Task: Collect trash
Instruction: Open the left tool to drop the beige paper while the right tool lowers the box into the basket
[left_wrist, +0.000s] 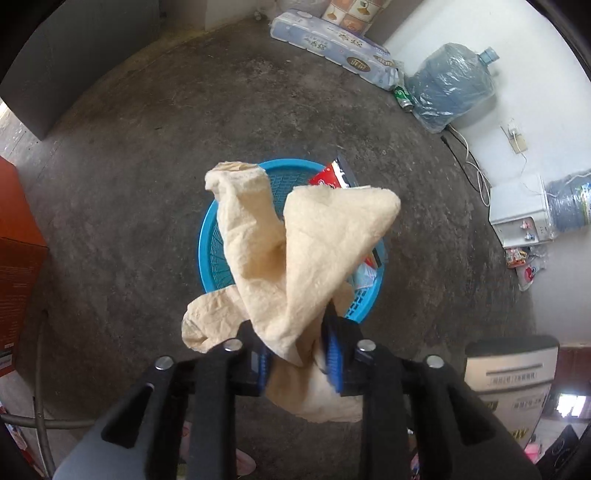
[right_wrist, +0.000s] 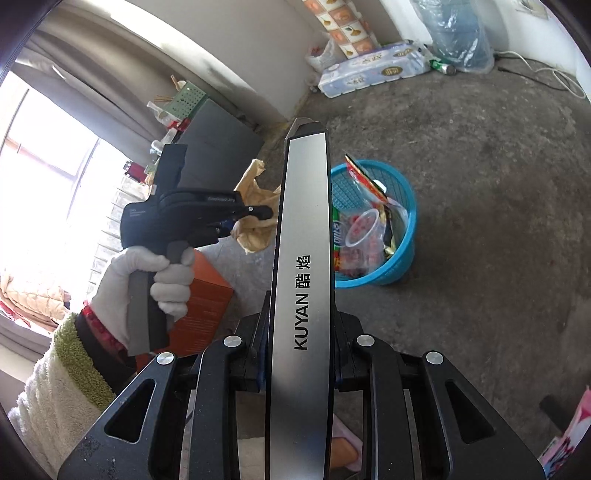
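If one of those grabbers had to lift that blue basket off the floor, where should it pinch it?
Probably the rim of the blue basket, on the near right side where the edge is bare. It stands upright on the floor with an open top, so coming down from above, one finger inside the wall and one outside, seems best. The far rim is crowded by a red wrapper sticking up.

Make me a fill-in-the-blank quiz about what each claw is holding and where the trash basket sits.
1. The left claw is shut on a crumpled beige ____.
2. The blue basket stands on the ____.
3. The right claw grips a long box printed with the word ____.
4. Inside the basket lies a clear plastic ____.

Missing words: paper towel; floor; KUYAN; cup
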